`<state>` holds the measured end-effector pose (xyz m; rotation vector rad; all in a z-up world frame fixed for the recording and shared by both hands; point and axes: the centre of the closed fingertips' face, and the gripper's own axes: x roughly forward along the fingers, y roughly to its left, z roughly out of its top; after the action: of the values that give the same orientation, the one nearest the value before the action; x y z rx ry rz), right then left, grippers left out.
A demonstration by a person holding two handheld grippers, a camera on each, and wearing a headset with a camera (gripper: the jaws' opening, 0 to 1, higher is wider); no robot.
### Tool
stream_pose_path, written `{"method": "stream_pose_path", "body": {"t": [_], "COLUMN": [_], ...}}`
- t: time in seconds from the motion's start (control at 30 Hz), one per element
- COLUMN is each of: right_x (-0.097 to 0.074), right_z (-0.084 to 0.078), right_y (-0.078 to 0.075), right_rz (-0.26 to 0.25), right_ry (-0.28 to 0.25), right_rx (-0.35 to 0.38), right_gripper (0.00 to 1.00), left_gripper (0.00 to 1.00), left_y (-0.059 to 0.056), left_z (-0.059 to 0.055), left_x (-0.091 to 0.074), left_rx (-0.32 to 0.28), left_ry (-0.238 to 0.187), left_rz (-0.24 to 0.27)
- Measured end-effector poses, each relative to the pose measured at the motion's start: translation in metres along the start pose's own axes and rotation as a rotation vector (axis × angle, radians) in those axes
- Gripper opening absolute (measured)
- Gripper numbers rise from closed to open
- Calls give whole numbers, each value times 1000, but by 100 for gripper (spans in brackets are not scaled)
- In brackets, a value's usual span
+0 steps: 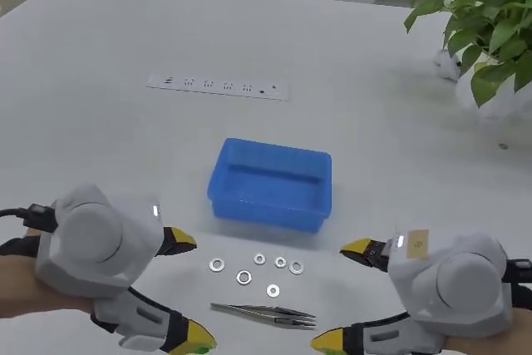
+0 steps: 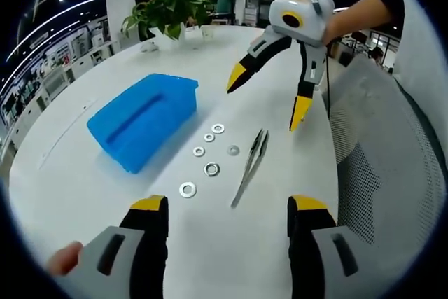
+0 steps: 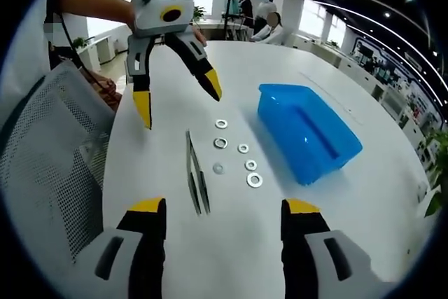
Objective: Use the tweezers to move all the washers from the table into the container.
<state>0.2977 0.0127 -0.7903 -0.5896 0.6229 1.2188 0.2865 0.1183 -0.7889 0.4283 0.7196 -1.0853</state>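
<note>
- Left gripper (image 1: 193, 290), white and grey with yellow-tipped black jaws, hovers at the near left of the white tabletop (image 1: 100, 139); its jaws stand wide apart with nothing between them.
- Right gripper (image 1: 339, 293), of the same make, faces it from the near right, jaws likewise spread and empty.
- Slim metal tweezers (image 1: 264, 313) lie flat on the table between the two grippers, touched by neither.
- Six small flat metal washers (image 1: 243, 277) sit loose on the table just beyond the tweezers, in a scattered cluster.
- The rectangular blue plastic container (image 1: 266, 209) stands just behind the washers.
- Farther back lies a long white power strip (image 1: 218, 86).
- A leafy green potted plant (image 1: 486, 14) stands at the far right.
</note>
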Motion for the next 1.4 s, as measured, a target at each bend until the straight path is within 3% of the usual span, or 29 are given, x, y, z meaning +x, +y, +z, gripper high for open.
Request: {"method": "stream_pose_path", "body": {"t": [0.1, 0.13, 0.2, 0.33, 0.53, 0.67, 0.97, 1.2, 1.33, 1.4], "right_x": [5, 7, 11, 18, 25, 32, 37, 41, 41, 42], "right_z": [5, 8, 12, 13, 14, 8, 8, 10, 6, 8], "right_y": [6, 9, 13, 21, 25, 32, 33, 29, 29, 30], "right_rz": [10, 12, 15, 32, 53, 92, 117, 127, 133, 138], "right_ry": [-12, -25, -38, -24, -27, 6, 20, 25, 49, 40], "right_rx": [2, 11, 22, 17, 34, -18, -22, -48, -77, -72], "right_gripper": [61, 59, 53, 49, 41, 37, 29, 27, 24, 23], "left_gripper": [57, 56, 57, 56, 46, 44, 37, 26, 25, 24], "left_y": [2, 2, -4, -6, -10, -10, -11, -18, -22, -23], "left_z": [3, 4, 7, 6, -2, -4, -1, 0, -1, 0], "left_x": [1, 2, 8, 14, 21, 26, 33, 37, 38, 38], "left_rx": [67, 64, 3, 8, 13, 11, 34, 103, 209, 191], "left_ry": [3, 0, -19, -11, 29, 37, 44, 64, 86, 89], "left_rz": [26, 33, 6, -5, -34, -41, -60, -95, -116, -121]}}
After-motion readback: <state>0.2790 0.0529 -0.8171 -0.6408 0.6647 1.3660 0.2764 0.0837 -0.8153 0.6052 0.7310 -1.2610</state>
